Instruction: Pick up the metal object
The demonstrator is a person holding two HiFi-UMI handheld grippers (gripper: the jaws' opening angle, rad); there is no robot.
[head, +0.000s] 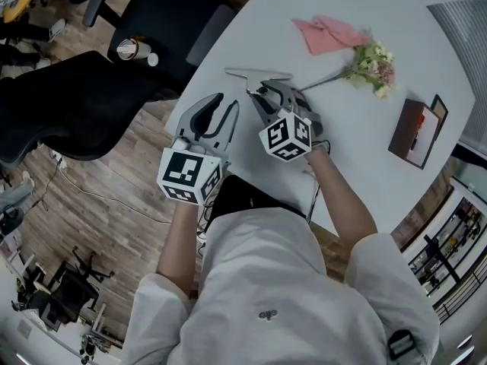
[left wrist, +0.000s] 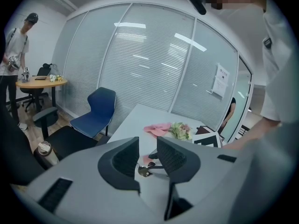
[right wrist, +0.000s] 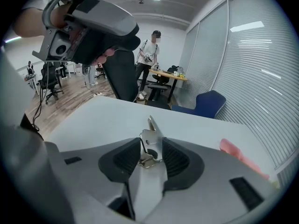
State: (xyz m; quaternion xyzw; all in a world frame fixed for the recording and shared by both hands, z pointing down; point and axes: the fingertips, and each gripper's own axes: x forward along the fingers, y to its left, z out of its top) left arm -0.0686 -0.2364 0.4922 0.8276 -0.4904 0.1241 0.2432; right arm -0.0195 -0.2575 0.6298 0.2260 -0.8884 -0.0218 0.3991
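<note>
Silver metal clip-like object [right wrist: 152,136] lying on white table [right wrist: 103,120], sitting between right gripper [right wrist: 151,148] fingers, fingers staying spread, not clamping. Left gripper [left wrist: 147,142] hovering beside right fingers, released, empty.

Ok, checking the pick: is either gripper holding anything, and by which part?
Nothing gripped, it seems: the metal object stands by its broad end between the open jaws of the right gripper; the left gripper is empty.
</note>
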